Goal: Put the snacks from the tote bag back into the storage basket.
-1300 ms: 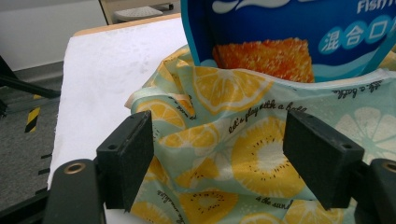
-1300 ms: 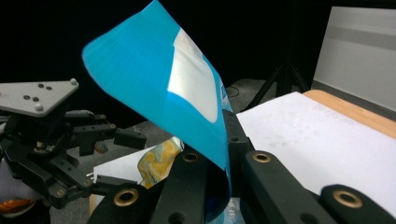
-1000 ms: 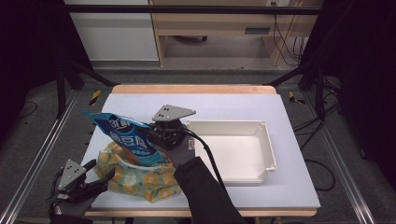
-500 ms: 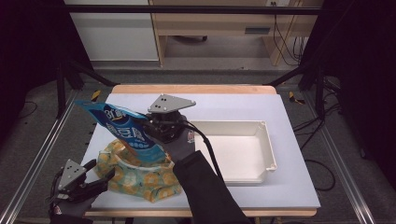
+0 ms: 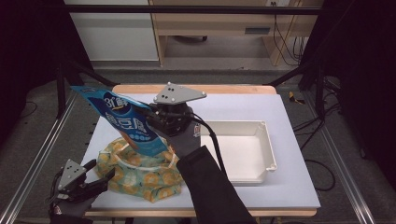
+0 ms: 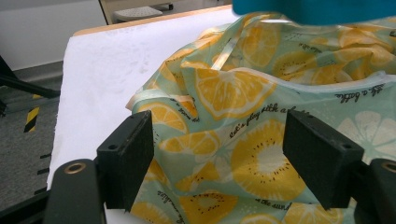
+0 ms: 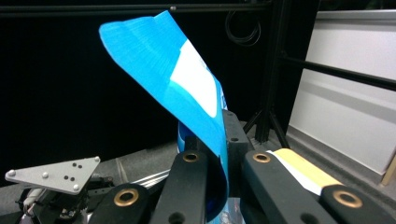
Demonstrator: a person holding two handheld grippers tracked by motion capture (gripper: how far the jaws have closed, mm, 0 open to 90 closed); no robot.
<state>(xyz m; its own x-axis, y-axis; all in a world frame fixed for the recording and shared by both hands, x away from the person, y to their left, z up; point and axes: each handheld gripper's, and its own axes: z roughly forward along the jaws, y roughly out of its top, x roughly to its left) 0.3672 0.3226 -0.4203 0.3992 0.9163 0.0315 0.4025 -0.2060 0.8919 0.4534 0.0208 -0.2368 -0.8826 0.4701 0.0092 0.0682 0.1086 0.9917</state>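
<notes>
Now your right tool (image 5: 150,117) pinches the blue snack packet (image 5: 122,120) and holds it in the air above the lemon-print bag (image 5: 140,170). Your left tool (image 6: 219,154) is spread wide at the bag's edge on the worktop (image 5: 289,186), maybe to keep it down. The white tray (image 5: 243,147) waits beside it.

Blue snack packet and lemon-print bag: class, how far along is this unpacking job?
Done: the blue snack packet is almost clear of the lemon-print bag. In hand: the right gripper pinches the packet; the left gripper straddles the bag, fingers apart. Left: probably putting the packet in the white tray.
</notes>
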